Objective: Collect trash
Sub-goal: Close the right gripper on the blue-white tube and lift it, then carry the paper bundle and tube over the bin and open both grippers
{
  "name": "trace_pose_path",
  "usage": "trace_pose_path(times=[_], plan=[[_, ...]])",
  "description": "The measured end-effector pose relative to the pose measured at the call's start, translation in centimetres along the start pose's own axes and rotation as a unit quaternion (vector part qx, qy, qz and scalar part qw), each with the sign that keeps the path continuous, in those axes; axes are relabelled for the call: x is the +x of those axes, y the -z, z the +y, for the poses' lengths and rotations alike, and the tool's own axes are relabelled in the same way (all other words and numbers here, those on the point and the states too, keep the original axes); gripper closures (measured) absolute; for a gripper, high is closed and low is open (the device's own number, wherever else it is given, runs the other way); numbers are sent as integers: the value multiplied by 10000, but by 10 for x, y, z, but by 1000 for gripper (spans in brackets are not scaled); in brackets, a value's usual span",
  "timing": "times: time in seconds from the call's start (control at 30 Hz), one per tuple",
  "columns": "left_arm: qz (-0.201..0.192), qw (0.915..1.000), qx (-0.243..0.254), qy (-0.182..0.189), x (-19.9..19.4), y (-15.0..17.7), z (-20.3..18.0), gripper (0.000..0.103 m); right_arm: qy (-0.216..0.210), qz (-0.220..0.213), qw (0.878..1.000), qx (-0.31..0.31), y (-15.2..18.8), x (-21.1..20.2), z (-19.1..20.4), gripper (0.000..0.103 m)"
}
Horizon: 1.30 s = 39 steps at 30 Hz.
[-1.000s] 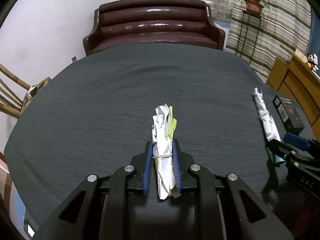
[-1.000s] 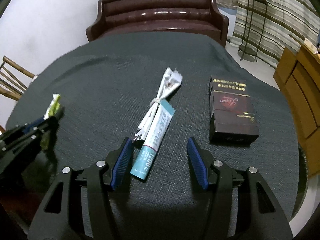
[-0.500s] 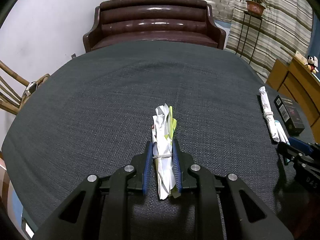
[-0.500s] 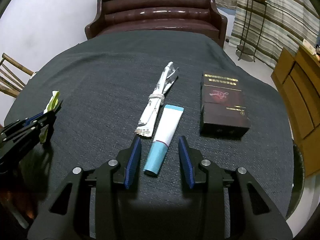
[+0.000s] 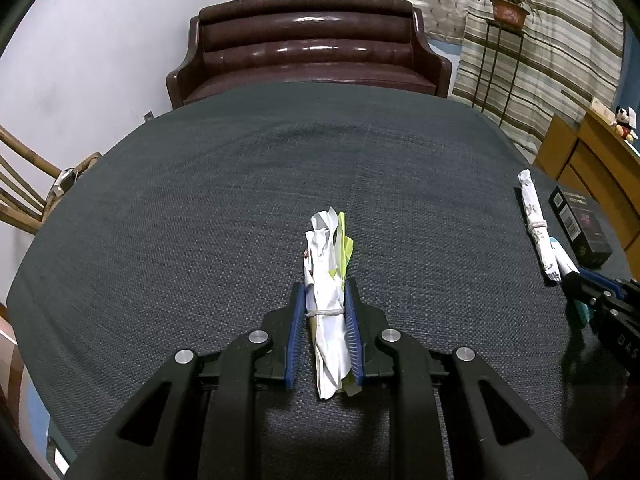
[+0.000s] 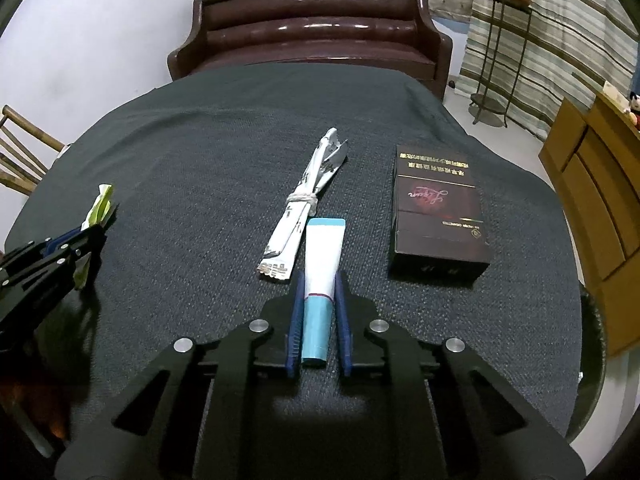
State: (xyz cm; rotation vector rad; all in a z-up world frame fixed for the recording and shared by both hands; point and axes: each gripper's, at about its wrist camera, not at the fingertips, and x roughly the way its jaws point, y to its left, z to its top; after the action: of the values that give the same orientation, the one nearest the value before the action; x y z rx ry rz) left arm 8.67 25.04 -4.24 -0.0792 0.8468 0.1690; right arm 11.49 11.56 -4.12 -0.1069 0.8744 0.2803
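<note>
Left gripper (image 5: 325,300) clamped tight on paper bundle (image 5: 327,280) tied with rubber band, low over dark tablecloth (image 5: 200,220). Right gripper (image 6: 318,284) pinched on blue-white tube (image 6: 322,256). Rolled printed paper (image 6: 306,204) lay touching tube's left side. Dark box (image 6: 438,216) sat near tube, on its right. Brown sofa (image 6: 316,24) stood beyond tablecloth's far edge.

Left gripper (image 5: 325,292) clamped on banded paper bundle (image 5: 327,280), dark tablecloth (image 5: 200,220)
</note>
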Motion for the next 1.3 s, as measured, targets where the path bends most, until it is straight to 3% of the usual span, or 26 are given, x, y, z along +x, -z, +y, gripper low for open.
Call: trace_pose_path(times=[0.53, 0.93, 1.3], plan=[[-194, 9991, 246, 300, -20, 9, -30, 82, 39, -472, 9988, 142, 18, -41, -25, 89], [-459, 9930, 716, 814, -46, 18, -95, 82, 458, -743, 9942, 629, 41, -76, -94, 89], [-570, 9806, 1279, 1375, -64, 27, -175, 82, 1077, -918, 9837, 1114, 68, -105, -169, 89]])
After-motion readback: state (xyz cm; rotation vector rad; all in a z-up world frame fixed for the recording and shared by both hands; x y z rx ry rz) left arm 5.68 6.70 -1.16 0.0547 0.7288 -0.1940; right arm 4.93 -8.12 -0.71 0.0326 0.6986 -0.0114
